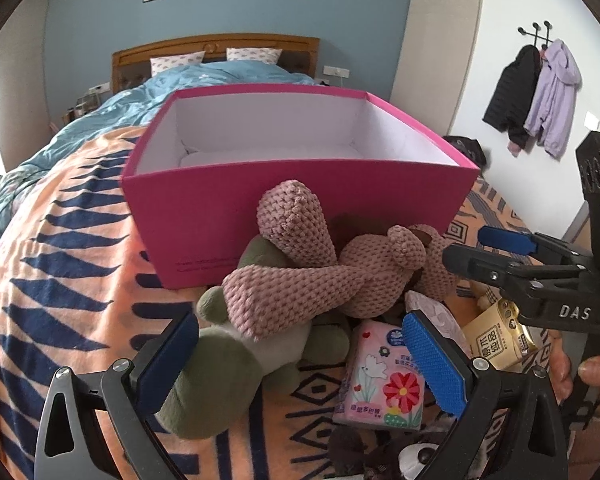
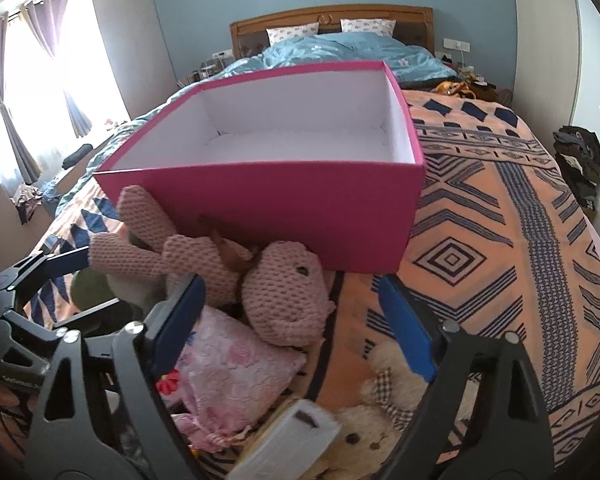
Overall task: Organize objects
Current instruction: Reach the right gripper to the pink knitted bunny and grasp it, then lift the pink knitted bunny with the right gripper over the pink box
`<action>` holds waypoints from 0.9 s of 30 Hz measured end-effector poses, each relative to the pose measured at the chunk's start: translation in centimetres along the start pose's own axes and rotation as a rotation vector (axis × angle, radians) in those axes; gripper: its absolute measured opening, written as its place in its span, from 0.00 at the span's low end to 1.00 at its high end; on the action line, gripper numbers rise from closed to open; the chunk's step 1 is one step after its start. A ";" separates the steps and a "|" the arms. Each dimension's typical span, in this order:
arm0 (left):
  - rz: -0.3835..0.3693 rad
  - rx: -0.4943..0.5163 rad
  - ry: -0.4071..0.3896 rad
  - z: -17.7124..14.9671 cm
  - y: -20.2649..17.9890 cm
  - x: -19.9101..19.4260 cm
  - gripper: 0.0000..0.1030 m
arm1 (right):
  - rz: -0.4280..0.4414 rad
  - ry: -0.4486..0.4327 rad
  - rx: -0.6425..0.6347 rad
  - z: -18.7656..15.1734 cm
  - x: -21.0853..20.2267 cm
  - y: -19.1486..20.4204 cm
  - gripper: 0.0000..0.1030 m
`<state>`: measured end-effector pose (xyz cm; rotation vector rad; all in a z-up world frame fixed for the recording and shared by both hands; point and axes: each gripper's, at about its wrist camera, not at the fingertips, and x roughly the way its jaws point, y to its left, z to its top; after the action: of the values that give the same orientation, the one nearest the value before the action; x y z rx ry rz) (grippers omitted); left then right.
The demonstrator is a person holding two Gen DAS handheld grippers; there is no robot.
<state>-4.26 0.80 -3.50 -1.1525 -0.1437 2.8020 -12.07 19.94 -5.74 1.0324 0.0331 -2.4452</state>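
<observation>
Hovering over a crowded pile on the patterned blanket (image 1: 72,248), both grippers are sitting with fingers spread and holding nothing.

Risks, left to right: the left gripper (image 1: 300,364) is straddling the green plush toy (image 1: 216,384) at 7 o'clock in its view and the floral tissue pack (image 1: 380,380) at 5 o'clock, so closing here is likely to catch both or pinch loose fabric only. The pink knitted rabbit (image 1: 300,272) is lying across the green toy and leaning against the box front; lifting either is likely to drag the other. The right gripper (image 2: 292,332) is bracketing the pink floral pouch (image 2: 236,372) at 7 o'clock and the cream teddy bear (image 2: 384,412) at 5 o'clock; a snag on either is probable.

Container: the magenta box (image 2: 300,216) is standing open at 12 o'clock, its white interior showing nothing inside.
</observation>
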 end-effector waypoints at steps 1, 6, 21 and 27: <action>-0.004 0.004 0.005 0.0 -0.1 0.2 1.00 | -0.001 0.009 -0.003 -0.1 0.2 -0.1 0.85; 0.010 0.031 0.014 0.1 -0.6 0.6 1.00 | 0.011 0.064 -0.010 -0.3 1.6 -0.4 0.83; -0.007 0.021 0.010 0.4 0.2 0.4 0.98 | 0.153 0.068 0.044 -0.4 2.5 -1.4 0.54; -0.042 0.025 -0.040 0.7 0.0 -1.4 0.88 | 0.161 0.002 0.040 -0.2 -0.3 -1.1 0.52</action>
<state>-3.70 0.62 -2.03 -1.0759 -0.1340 2.7835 -12.21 21.03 -5.89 1.0137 -0.0953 -2.3077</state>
